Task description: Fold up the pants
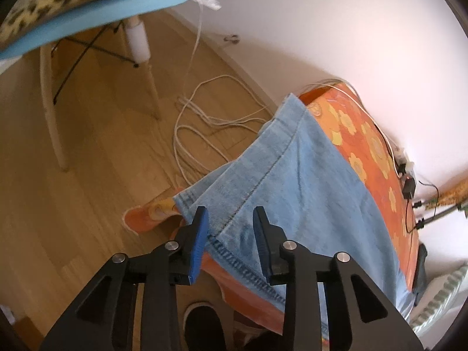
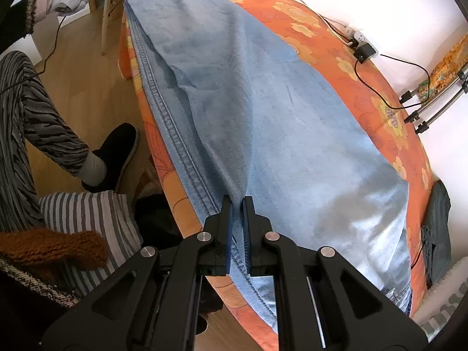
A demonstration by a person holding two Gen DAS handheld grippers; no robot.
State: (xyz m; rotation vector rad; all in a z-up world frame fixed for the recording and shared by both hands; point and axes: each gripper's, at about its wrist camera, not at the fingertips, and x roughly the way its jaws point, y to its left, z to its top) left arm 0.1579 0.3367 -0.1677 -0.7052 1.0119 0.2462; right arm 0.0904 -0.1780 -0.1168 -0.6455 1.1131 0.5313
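1. Your pants [image 2: 263, 122], light blue denim, lie lengthwise on the orange flowered surface [image 2: 389, 134], with one seamed edge running along its near-left side.
2. Your right gripper [image 2: 237, 204] is clenched on that seamed edge at the near end of the cloth; the denim sits pinched between the two blue pads.
3. Your left gripper [image 1: 231, 213] stands part open over the hem end [image 1: 234, 251] of the pants. The cloth lies between the pads, but they are not pressing on it, so that end is released.
4. Judging by this, you are mid-fold: one end is gripped and the other is not yet gripped.
5. Next, close the left gripper on both hem layers so neither slips, then lift the two ends together.
6. Mind the near-left edge: the denim overhangs there above the wooden floor [image 1: 87, 175] and could slide off.
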